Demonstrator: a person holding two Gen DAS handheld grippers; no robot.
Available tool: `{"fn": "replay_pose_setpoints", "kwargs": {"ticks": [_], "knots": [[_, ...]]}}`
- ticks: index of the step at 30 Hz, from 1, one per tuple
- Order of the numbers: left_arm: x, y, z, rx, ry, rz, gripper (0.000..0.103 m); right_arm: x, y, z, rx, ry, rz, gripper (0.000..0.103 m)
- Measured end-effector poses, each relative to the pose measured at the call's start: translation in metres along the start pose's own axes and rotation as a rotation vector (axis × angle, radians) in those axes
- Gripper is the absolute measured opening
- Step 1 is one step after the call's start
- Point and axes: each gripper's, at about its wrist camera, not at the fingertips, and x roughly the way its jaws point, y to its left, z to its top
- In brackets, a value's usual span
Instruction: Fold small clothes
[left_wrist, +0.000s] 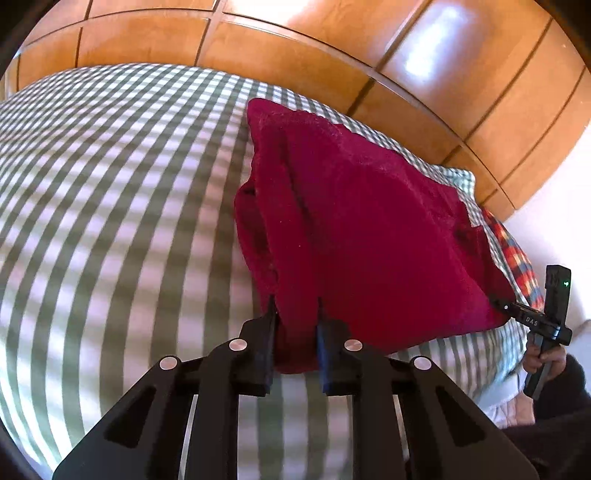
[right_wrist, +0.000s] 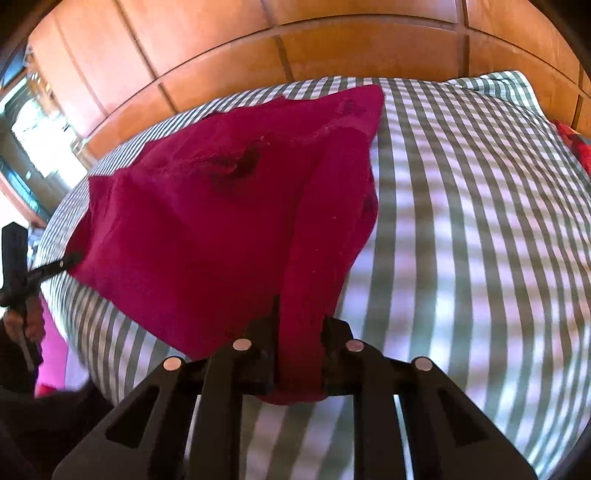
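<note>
- The left gripper (left_wrist: 295, 314) is clenched on one near corner of the dark red garment (left_wrist: 354, 229); the cloth is bunched between its two black fingers (left_wrist: 264, 332) and hangs a little below them.
- The right gripper (right_wrist: 299, 321) grasps the other near corner of the same red garment (right_wrist: 221, 221), and a fold of cloth fills the gap between its jaws.
- In the left wrist view the right gripper (left_wrist: 506, 308) shows at the far right edge, its tips pinched on the cloth corner, with the person's hand (left_wrist: 543, 356) around the handle.
- In the right wrist view the left gripper (right_wrist: 70, 260) shows at the left edge in the same way (only its narrow tips touch the cloth).
- The garment is stretched between both grippers; its far part lies on the green-and-white checked bedcover (left_wrist: 110, 221), while the near edge is lifted.
- Behind the bed stand wooden wardrobe panels (left_wrist: 295, 48).
- A red-and-blue plaid cloth (left_wrist: 517, 258) lies near the right edge of the bed, just beside the garment.
</note>
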Motion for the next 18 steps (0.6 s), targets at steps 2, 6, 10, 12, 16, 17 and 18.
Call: {"fn": "replay_pose_setpoints", "kwargs": {"ticks": [2,6,10,12,16,17,18], "knots": [[-0.010,-0.004,-0.018,-0.002,0.010,-0.019,0.016,-0.012,0.002,-0.024,-0.011,0.024,0.002,0.015],[-0.033,-0.020,-0.059,0.007,0.043,-0.059,0.016,-0.035,0.000,-0.058,-0.021,0.056,-0.004,0.015],[-0.049,-0.033,-0.073,0.045,0.043,-0.049,0.019,-0.044,-0.002,-0.061,-0.030,0.058,-0.013,0.027],[-0.061,-0.032,-0.063,0.035,-0.022,-0.052,0.031,-0.048,-0.010,-0.054,-0.001,0.017,-0.025,0.050],[-0.069,-0.025,-0.037,-0.006,-0.133,-0.043,0.057,-0.049,-0.025,-0.021,0.073,-0.091,-0.042,0.060],[-0.067,-0.025,-0.030,-0.008,-0.141,-0.045,0.057,-0.046,-0.027,-0.012,0.089,-0.102,-0.046,0.060],[-0.064,-0.026,-0.023,-0.012,-0.150,-0.052,0.057,-0.040,-0.029,-0.003,0.099,-0.110,-0.051,0.060]]}}
